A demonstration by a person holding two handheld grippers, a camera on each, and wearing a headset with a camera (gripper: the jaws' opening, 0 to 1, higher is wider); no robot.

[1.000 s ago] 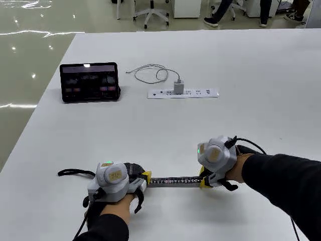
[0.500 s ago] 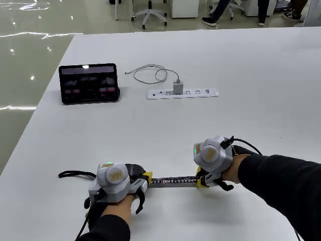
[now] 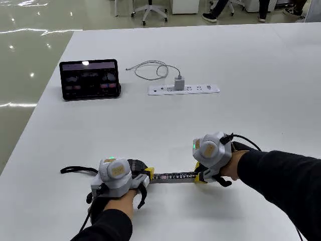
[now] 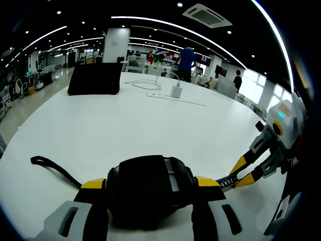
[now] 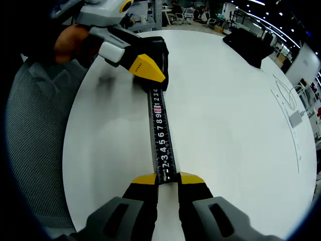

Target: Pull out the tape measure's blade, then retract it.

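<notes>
Clamping tape measure case (image 4: 150,183) on table (image 3: 225,60): left gripper (image 3: 142,179). Right gripper (image 5: 168,178) pinched blade (image 5: 159,130) tip; short length drawn out, apparently taut.

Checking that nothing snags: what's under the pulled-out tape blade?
Bare white table lies under the blade along its exposed length. The blade's tip is covered by the shut jaws of the right gripper, and its root runs into the case held by the left gripper.

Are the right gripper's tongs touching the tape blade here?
Touching. The right gripper view shows the right gripper with its yellow-tipped tongs pinching the end of the blade, no gap on either side.
</notes>
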